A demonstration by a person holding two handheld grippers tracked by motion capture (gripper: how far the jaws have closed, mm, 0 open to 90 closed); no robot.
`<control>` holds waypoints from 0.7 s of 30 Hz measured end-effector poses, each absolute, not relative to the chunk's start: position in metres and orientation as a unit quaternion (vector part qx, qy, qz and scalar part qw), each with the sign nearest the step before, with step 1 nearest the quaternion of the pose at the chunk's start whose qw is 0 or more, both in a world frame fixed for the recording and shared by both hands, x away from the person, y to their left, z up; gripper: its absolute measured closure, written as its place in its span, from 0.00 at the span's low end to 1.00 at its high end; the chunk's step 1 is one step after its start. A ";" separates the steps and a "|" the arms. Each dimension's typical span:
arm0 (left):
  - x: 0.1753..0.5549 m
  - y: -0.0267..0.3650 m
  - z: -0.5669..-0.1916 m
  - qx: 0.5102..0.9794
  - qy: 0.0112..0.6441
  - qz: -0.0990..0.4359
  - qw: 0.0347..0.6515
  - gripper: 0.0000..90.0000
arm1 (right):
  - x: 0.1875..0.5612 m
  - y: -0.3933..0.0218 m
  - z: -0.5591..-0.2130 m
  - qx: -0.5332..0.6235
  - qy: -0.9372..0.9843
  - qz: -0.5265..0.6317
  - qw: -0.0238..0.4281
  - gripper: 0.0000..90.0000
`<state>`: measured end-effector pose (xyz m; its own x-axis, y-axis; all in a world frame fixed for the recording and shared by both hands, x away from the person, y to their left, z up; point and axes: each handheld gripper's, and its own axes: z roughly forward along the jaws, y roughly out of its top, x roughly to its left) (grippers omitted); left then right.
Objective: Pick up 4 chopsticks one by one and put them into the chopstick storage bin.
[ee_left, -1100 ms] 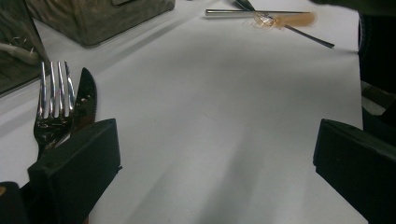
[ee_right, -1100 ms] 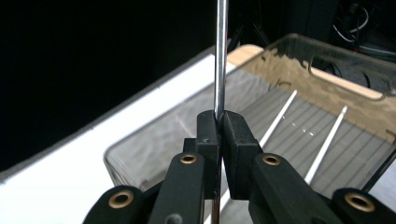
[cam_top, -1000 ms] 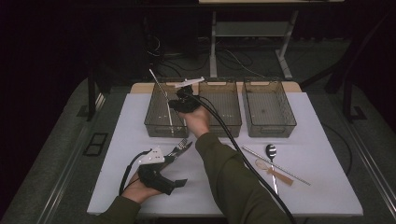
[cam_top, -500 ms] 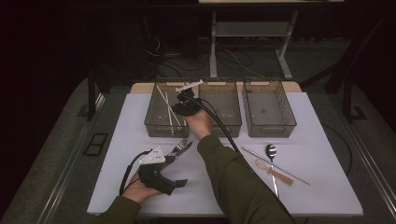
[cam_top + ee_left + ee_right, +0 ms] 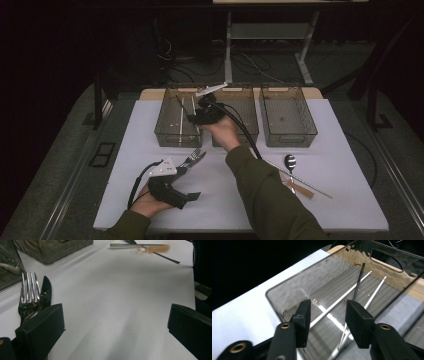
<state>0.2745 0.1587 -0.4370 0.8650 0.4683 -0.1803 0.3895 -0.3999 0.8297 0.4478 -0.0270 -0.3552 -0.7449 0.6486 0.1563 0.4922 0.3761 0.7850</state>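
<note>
- High view: three clear bins stand in a row at the far side of the white table [image 5: 350,200]. The right gripper [image 5: 192,118] hangs over the near right part of the left bin [image 5: 172,117], where thin metal rods [image 5: 183,111] lie along the floor.
- Its black cable [image 5: 245,132] runs back over the middle bin [image 5: 245,107] and down the sleeve. The right bin [image 5: 287,116] stands apart from both hands.
- Near the table's front left, the left gripper [image 5: 192,196] rests in the person's hand, with a fork [image 5: 192,156] and a knife [image 5: 187,164] just beyond it. A spoon [image 5: 290,162], a long rod and a wooden stick [image 5: 299,189] lie at the right, well apart from both grippers.
- Left gripper view: the jaws stand wide apart with bare table between them. The fork [image 5: 28,296] and serrated knife [image 5: 45,293] lie side by side just past the left jaw, which covers their handles. From here the far rod [image 5: 138,244] and stick [image 5: 156,248] are seen low, along the tabletop.
- Right gripper view: the jaws have just been opening and now stand half apart, with nothing pressed between them. Below them, two pale rods [image 5: 342,298] and one dark rod [image 5: 358,281] lie on the ribbed floor of the left bin [image 5: 287,293]; its clear wall crosses the nearer jaw's side.
</note>
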 end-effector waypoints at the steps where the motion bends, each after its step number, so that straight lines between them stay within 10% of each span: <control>1: 0.274 0.159 -0.437 0.836 0.256 0.041 0.484 0.00 | 0.447 -0.031 -0.354 0.341 0.828 0.437 0.085 0.57; 21: 0.274 0.159 -0.437 0.837 0.257 0.046 0.481 0.00 | 0.404 -0.123 -0.347 0.282 0.853 0.434 0.072 0.46</control>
<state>0.2738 0.1592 -0.4373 0.8635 0.4746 -0.1708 0.3866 -0.4053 0.8285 0.4037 -0.1226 -0.3471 -0.8310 0.5427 0.1219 0.4179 0.4645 0.7808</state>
